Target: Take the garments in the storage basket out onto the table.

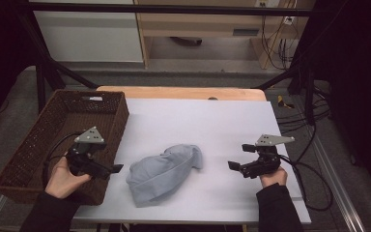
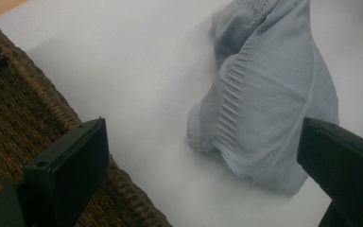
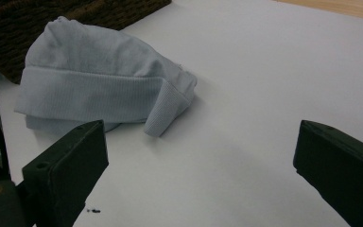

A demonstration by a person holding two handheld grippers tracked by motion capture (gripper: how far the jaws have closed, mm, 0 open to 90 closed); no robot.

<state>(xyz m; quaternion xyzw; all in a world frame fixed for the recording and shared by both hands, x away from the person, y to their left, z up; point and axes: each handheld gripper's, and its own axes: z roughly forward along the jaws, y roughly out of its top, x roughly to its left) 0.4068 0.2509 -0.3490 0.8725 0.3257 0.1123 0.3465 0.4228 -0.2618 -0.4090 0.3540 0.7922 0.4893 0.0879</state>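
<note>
A crumpled light blue-grey garment (image 1: 164,171) lies on the white sheet (image 1: 207,121) near the table's front middle. My left gripper (image 1: 113,170) is open just left of it, beside the basket's near right corner, jaws pointing at the cloth. In the left gripper view the garment (image 2: 269,94) lies ahead between the wide-apart jaws of the gripper (image 2: 203,127), untouched. My right gripper (image 1: 240,156) is open a short way right of the cloth, above bare sheet. The right gripper view has the garment (image 3: 94,71) ahead at left, its ribbed hem folded over, and the gripper (image 3: 201,127) holds nothing.
A dark brown wicker basket (image 1: 43,121) stands along the table's left side; its rim (image 2: 23,94) is close under my left gripper. The wooden table edge (image 1: 183,93) borders the sheet at the back. Black frame posts and cables (image 1: 314,111) stand at the right.
</note>
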